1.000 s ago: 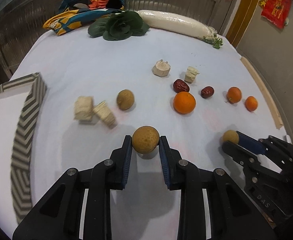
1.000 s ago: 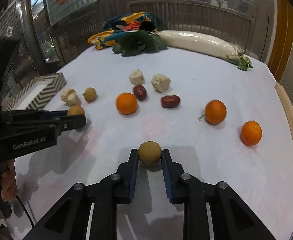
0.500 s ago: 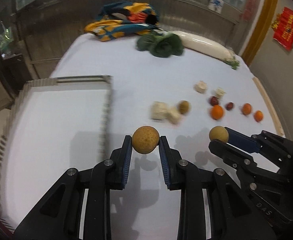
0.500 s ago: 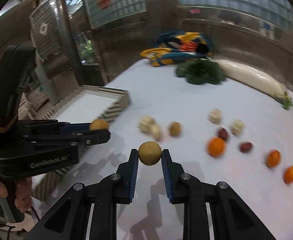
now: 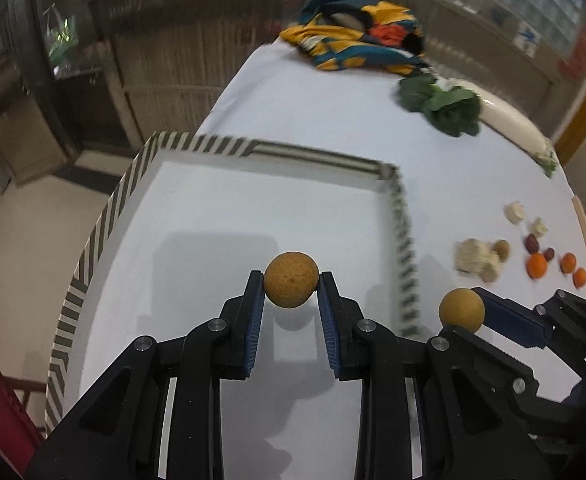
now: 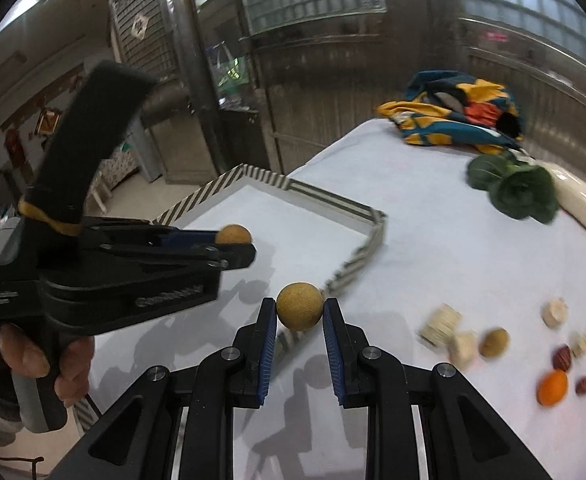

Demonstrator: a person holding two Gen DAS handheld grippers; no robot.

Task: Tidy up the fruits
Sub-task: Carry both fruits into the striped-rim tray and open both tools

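Meanwhile: two brown fruits carried to the striped tray.

Left hand-held gripper, clamped on a round brown fruit, hangs over the white floor of the striped tray; right hand-held gripper, clamped on a second brown fruit, hangs above the tray's near-right rim. The tray appears to hold nothing yet. Judged best: lower each fruit close to the tray floor before parting the jaws, lest it roll. Oranges wait on the bench, far right.
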